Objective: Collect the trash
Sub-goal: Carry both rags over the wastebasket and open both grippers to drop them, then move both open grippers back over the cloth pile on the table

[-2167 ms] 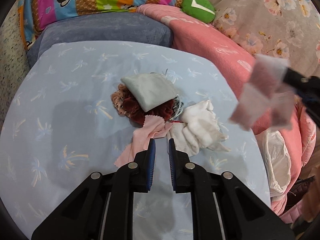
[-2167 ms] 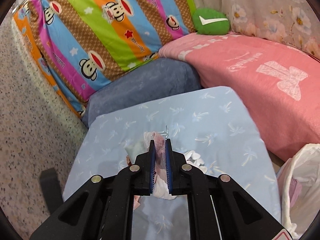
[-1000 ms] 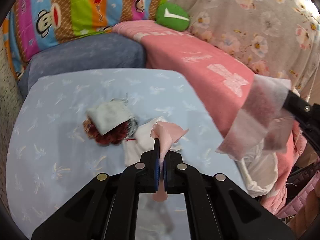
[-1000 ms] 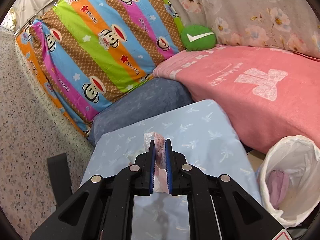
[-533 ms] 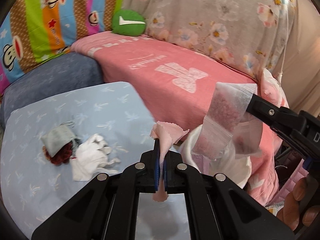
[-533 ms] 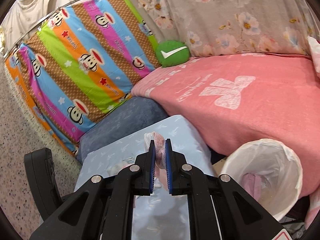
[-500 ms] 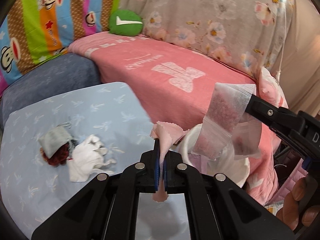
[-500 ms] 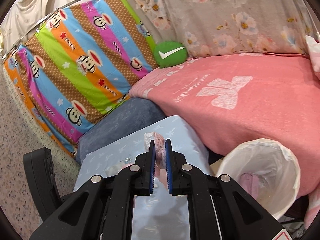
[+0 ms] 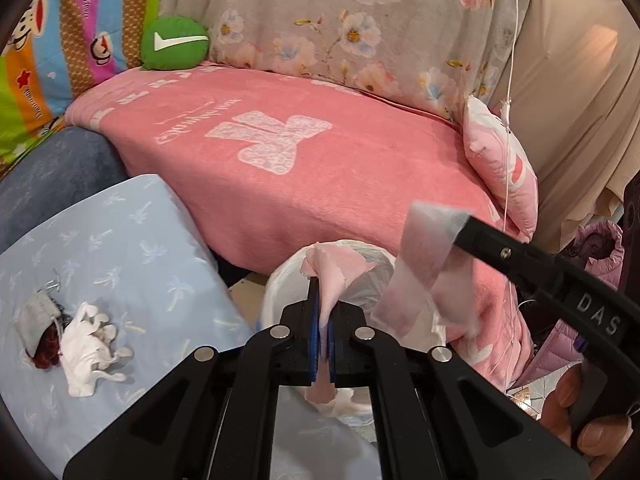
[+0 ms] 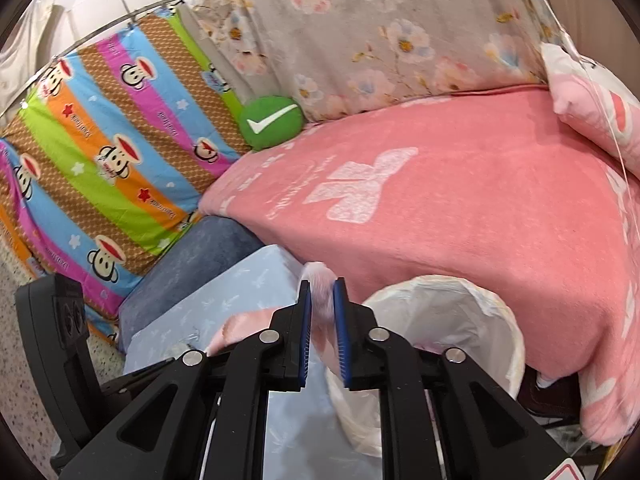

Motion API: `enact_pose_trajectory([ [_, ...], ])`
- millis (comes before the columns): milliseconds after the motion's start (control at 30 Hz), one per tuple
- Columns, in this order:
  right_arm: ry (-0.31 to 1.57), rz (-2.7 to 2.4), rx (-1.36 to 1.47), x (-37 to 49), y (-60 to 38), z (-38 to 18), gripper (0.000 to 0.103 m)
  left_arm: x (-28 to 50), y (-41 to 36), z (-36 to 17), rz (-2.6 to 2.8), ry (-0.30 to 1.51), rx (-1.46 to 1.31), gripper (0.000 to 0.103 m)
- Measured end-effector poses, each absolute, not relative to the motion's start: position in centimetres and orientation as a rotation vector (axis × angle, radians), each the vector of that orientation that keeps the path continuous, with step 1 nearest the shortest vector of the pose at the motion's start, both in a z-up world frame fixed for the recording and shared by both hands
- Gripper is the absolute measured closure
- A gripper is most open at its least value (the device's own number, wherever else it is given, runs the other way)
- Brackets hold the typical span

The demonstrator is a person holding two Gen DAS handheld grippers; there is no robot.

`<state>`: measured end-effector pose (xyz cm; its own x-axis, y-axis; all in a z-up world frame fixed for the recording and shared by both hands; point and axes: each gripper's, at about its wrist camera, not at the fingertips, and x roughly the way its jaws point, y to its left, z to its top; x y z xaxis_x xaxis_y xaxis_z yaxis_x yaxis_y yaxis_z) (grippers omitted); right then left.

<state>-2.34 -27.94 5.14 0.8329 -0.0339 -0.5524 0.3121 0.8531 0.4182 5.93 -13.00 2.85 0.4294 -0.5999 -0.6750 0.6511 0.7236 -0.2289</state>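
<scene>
Risk first: the right gripper [image 10: 322, 308] had just been opening its jaws with the pouch [image 9: 420, 268] between them. Whether the pads still pinched it could not be told. In the left view the pouch hung at that gripper's tip, over the far edge of the bin [image 10: 484, 304] rather than its middle. A release there could have dropped it on the rim or outside, against the pink blanket [image 9: 320, 184]. The pouch was light and floppy, so it could also have clung to a pad or drifted on the way down.

The left gripper [image 9: 324, 324] was clamped narrow on the pink scrap [image 9: 336, 276], above the near side of the bin. The scrap was thin and could have stuck to the blue pads once they opened. The two tools were close together over one bin and could have knocked each other. The liner looked loose and might have folded in if hit.

Against the earlier frames: both grippers had swung off the table [image 9: 132, 248] toward the bin, which now sat right under them. The right jaws stood wider than half a second back. The left grip on the scrap was unchanged. The tissue [image 9: 88, 352] and the grey pad [image 9: 36, 320] lay on the table as before, uncollected.
</scene>
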Motion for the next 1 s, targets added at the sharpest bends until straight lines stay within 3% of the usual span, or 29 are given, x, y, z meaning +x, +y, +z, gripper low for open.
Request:
enact_pose_trajectory([
  [333, 0.571, -0.245, 0.557, -3.2, -30.5, 4.0, 0.083, 6.6, -16.6, 1.2, -0.789, 0.899, 0.091, 0.098],
  [400, 0.567, -0.249, 0.562, -3.3, -30.7, 4.0, 0.082, 6.8, -16.7, 0.9, -0.788, 0.919, 0.084, 0.090],
  [467, 0.563, -0.248, 0.566, -3.4, -30.8, 4.1, 0.082, 6.8, -16.7, 0.8, -0.781, 0.915, 0.077, 0.066],
  [567, 0.559, -0.247, 0.563, -3.6, -30.6, 4.2, 0.082, 6.4, -16.5, 1.2, -0.772, 0.873, 0.079, 0.049],
  [1000, 0.564, -0.222, 0.539, -3.1, -29.1, 4.5, 0.073, 6.9, -14.3, 1.6, -0.712, 0.838, 0.073, 0.048],
])
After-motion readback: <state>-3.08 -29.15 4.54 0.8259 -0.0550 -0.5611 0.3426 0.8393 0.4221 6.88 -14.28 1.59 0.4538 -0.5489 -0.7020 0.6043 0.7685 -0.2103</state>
